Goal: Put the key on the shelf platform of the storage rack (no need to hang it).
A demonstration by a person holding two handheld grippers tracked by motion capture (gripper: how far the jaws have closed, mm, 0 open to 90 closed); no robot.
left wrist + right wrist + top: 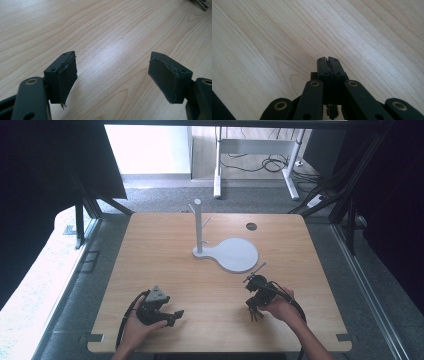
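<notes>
My left gripper (172, 316) rests low over the near left part of the wooden table (165, 255), held in a hand, with a grey three-cornered plate on top. In the left gripper view its jaws (112, 72) stand wide apart with bare wood between them. My right gripper (254, 314) is held at the near right, tips pointing back toward the table's front edge. In the right gripper view its jaws (328, 60) are pressed together over bare wood, with nothing seen between them.
A white stand with an upright post (198, 227) bearing short pegs and a round flat base (235, 254) sits mid-table. A small round hole (251, 226) lies at the far right. Dark frame struts flank the table. Desk legs and cables lie beyond.
</notes>
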